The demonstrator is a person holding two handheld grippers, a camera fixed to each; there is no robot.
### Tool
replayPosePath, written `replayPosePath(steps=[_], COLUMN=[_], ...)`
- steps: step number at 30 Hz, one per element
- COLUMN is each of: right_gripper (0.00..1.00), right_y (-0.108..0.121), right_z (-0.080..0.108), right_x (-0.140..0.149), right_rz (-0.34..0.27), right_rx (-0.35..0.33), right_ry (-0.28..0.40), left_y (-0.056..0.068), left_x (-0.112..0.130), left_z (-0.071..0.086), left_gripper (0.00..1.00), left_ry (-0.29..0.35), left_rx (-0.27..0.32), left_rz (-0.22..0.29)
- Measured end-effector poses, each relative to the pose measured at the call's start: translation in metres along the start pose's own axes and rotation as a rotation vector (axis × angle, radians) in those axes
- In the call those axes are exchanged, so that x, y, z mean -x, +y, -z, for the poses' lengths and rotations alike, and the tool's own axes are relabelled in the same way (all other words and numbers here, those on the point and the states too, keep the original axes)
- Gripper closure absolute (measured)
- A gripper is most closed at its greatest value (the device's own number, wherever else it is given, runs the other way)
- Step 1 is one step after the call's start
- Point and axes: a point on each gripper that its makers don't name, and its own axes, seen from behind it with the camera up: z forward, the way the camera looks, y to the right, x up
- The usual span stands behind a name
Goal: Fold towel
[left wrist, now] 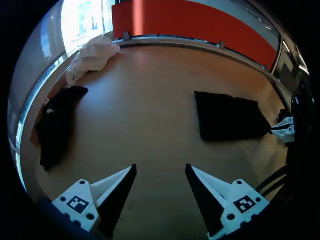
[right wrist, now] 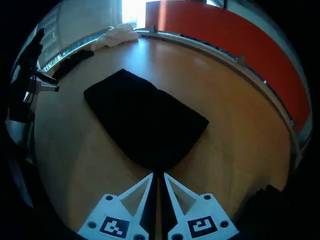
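Observation:
A black towel (left wrist: 230,116) lies folded flat on the wooden table (left wrist: 152,104). In the right gripper view the same black towel (right wrist: 146,120) stretches away from my fingers. My right gripper (right wrist: 159,176) is shut on the towel's near edge, its fingers almost touching. The left gripper view shows that right gripper (left wrist: 276,129) at the far right, pinching the towel's pointed corner. My left gripper (left wrist: 160,170) is open low over bare wood, well short of the towel and holding nothing. It shows again as the left gripper (right wrist: 50,85) at the left edge of the right gripper view.
A second black cloth (left wrist: 58,124) lies crumpled near the table's left edge. A white cloth (left wrist: 94,56) is heaped in the far left corner. A raised rail (left wrist: 192,43) and an orange panel (left wrist: 192,22) close off the back of the table.

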Motion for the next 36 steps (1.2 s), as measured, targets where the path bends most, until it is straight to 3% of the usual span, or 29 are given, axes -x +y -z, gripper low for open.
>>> replayPosePath(steps=[12, 21, 30, 36], right_gripper=[0.96, 0.96, 0.96, 0.96], right_y=[-0.005, -0.019, -0.030, -0.052], right_z=[0.017, 0.025, 0.022, 0.009], right_x=[-0.085, -0.149, -0.165, -0.186], right_rz=[0.123, 0.219, 0.269, 0.324], right_rx=[0.006, -0.014, -0.038, -0.085], right_ry=[0.120, 0.202, 0.203, 0.213], left_y=[0.000, 0.007, 0.007, 0.002], left_x=[-0.002, 0.001, -0.003, -0.009], left_z=[0.005, 0.008, 0.015, 0.024], left_gripper=[0.10, 0.10, 0.10, 0.10], left_ry=[0.012, 0.019, 0.035, 0.055], left_rx=[0.001, 0.016, 0.026, 0.027], left_rz=[0.024, 0.043, 0.059, 0.071])
